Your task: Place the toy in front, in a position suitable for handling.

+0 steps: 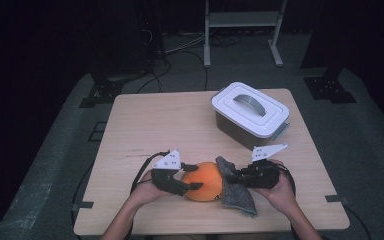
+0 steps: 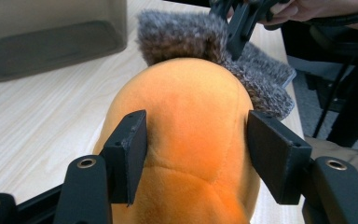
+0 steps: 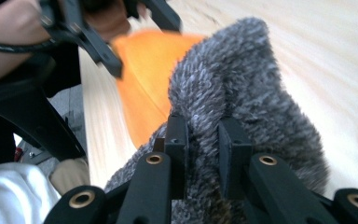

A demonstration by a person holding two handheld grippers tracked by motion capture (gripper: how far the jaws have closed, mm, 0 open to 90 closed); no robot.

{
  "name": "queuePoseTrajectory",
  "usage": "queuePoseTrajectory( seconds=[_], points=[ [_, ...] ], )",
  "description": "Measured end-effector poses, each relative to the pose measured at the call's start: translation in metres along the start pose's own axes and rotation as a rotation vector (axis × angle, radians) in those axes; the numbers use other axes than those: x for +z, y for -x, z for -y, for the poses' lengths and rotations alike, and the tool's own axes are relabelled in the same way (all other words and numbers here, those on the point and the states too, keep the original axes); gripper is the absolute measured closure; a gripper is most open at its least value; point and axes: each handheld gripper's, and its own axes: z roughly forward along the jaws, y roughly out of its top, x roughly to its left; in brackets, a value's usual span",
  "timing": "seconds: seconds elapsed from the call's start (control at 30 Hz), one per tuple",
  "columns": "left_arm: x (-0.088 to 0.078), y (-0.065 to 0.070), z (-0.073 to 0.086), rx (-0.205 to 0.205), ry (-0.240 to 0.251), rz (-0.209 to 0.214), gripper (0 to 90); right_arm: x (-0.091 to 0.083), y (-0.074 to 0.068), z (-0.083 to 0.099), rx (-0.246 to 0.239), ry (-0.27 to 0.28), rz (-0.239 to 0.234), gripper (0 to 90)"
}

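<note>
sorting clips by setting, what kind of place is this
Most likely a lab or recording studio set up for handling trials, not a home. A lone wooden table stands on grey floor matting, black stand bases and loose cables sit behind it, and the surroundings are dark.

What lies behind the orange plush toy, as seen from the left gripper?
Behind the orange plush toy lies a grey fuzzy cloth, pinched by the right gripper. The toy covers the cloth's near part, so whether they touch cannot be told.

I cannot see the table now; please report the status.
Left gripper around orange plush, pads touching. Right gripper shut on grey cloth. Lidded box apart, nothing blocking.
</note>
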Motion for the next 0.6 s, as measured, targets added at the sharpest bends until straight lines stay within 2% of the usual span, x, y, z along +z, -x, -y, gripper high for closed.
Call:
queuePoseTrajectory(
  seconds=[0.03, 0.1, 0.23, 0.3, 0.37, 0.43, 0.5, 0.57, 0.6],
  points=[
    [0.000, 0.000, 0.000, -0.002, 0.000, 0.001, 38.8, 0.001, -0.004, -0.003, -0.012, 0.014, -0.008, 75.5],
    [-0.001, 0.000, -0.002, -0.002, -0.010, 0.004, 36.6, 0.005, -0.007, -0.006, -0.028, 0.010, -0.018, 75.5],
    [0.003, 0.002, -0.011, -0.004, -0.014, -0.027, 19.4, 0.012, -0.011, -0.007, -0.043, 0.002, -0.045, 75.5],
    [0.010, 0.005, -0.014, 0.027, -0.056, -0.047, 18.0, 0.014, -0.016, -0.010, -0.057, 0.004, -0.049, 75.4],
    [0.013, 0.006, -0.012, 0.044, -0.068, -0.055, 22.1, 0.016, -0.019, -0.011, -0.077, -0.007, -0.035, 75.5],
    [0.012, 0.006, -0.010, 0.058, -0.054, -0.074, 35.2, 0.015, -0.017, -0.010, -0.072, -0.011, -0.022, 75.6],
    [0.012, 0.007, -0.011, 0.072, -0.035, -0.109, 44.8, 0.011, -0.013, -0.010, -0.058, 0.000, -0.006, 75.6],
    [0.013, 0.010, -0.013, 0.100, -0.007, -0.145, 48.6, 0.006, -0.011, -0.012, -0.059, 0.014, 0.022, 75.6],
    [0.013, 0.012, -0.015, 0.126, 0.023, -0.176, 49.3, 0.004, -0.011, -0.013, -0.062, 0.026, 0.038, 75.6]
  ],
)
